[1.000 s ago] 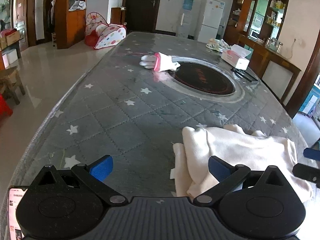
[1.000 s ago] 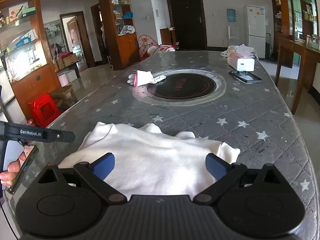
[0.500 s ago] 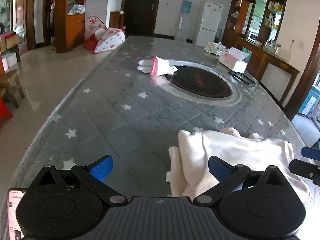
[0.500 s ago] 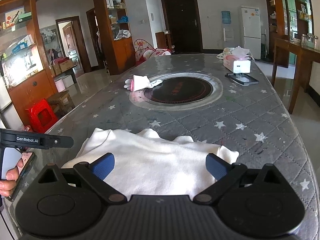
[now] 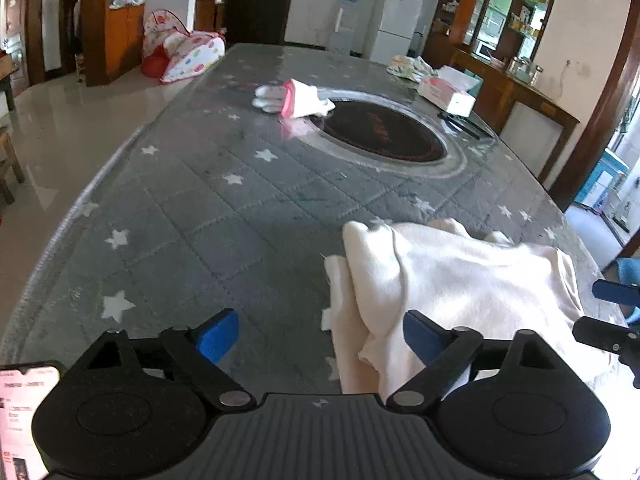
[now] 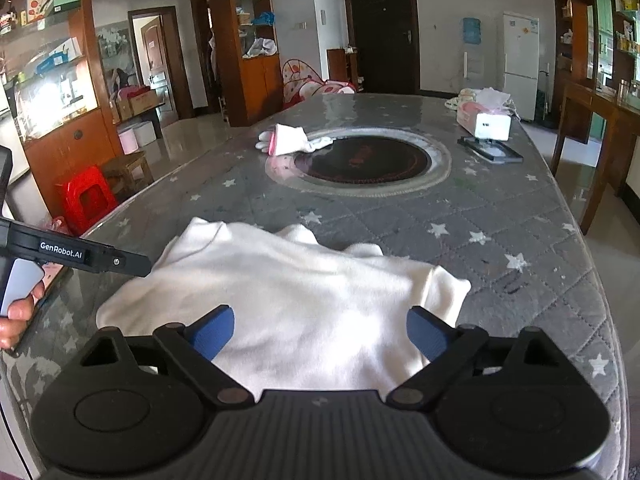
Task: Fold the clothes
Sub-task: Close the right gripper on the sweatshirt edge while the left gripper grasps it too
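A cream white garment (image 6: 304, 300) lies loosely bunched on the grey star-patterned table cover (image 6: 520, 216), near the front edge; it also shows in the left wrist view (image 5: 448, 280). My left gripper (image 5: 320, 334) is open, at the garment's left edge, its right blue pad over the cloth. My right gripper (image 6: 320, 330) is open and sits over the garment's near edge, holding nothing. The right gripper's fingers (image 5: 612, 292) show at the right of the left wrist view.
A round dark cooktop (image 6: 360, 162) is set in the table's middle. White gloves with a pink cuff (image 6: 290, 142) lie by its far left rim. A tissue box (image 6: 484, 120) and a dark tray (image 6: 490, 150) stand at the far right. A red stool (image 6: 86, 198) stands on the floor at the left.
Both grippers have drawn back and up slightly from the table, still open. The garment has not visibly changed shape.
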`<state>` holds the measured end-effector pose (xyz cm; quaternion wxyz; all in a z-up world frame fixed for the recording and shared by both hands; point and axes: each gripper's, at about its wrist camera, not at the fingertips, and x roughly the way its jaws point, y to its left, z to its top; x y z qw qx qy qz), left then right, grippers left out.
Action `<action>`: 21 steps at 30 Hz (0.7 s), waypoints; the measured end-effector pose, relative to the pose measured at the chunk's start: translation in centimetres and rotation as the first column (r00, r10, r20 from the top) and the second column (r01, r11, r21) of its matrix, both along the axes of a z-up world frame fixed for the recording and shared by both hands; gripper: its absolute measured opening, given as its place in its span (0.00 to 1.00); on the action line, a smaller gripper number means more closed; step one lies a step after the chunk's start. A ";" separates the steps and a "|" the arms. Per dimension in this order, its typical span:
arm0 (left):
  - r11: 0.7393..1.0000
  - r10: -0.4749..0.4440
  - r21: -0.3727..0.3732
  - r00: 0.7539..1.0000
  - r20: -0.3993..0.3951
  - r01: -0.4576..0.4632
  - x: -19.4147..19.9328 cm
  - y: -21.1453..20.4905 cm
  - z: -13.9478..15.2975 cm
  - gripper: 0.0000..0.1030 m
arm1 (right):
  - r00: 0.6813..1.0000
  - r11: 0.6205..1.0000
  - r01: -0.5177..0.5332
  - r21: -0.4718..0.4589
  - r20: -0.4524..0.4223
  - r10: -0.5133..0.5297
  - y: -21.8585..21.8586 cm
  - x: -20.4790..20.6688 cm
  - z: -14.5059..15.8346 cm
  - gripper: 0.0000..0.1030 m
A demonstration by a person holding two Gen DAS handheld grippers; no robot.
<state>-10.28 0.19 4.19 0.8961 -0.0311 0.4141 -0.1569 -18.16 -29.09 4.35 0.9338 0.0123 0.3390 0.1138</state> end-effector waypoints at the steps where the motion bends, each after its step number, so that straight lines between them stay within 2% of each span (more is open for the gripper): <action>1: 1.000 -0.003 -0.004 1.000 -0.006 0.003 0.1 -0.1 -0.1 0.84 | 1.000 1.000 0.007 -0.004 -0.002 -0.007 -0.2 -0.1 -0.1 0.91; 8: 1.000 -0.025 -0.017 0.999 -0.025 0.024 1.1 -1.4 -0.5 0.84 | 0.996 0.996 0.087 0.017 -0.013 -0.087 -2.7 0.9 -0.1 0.84; 13: 0.999 -0.036 -0.005 0.998 -0.042 0.036 1.9 -2.3 -1.1 0.84 | 0.992 0.991 0.122 0.046 -0.048 -0.120 -4.1 2.2 -0.7 0.76; 17: 0.999 -0.052 0.000 0.998 -0.031 0.052 2.1 -2.8 -1.3 0.75 | 0.986 0.986 0.153 0.064 -0.079 -0.148 -4.8 3.1 -1.8 0.70; 19: 0.998 -0.065 -0.005 0.998 -0.027 0.065 2.1 -3.0 -1.3 0.65 | 0.983 0.983 0.165 0.080 -0.097 -0.157 -5.1 3.4 -2.3 0.67; 21: 0.997 -0.079 -0.010 0.997 -0.022 0.079 2.1 -3.3 -1.3 0.50 | 0.980 0.981 0.172 0.093 -0.117 -0.161 -5.4 3.7 -3.0 0.60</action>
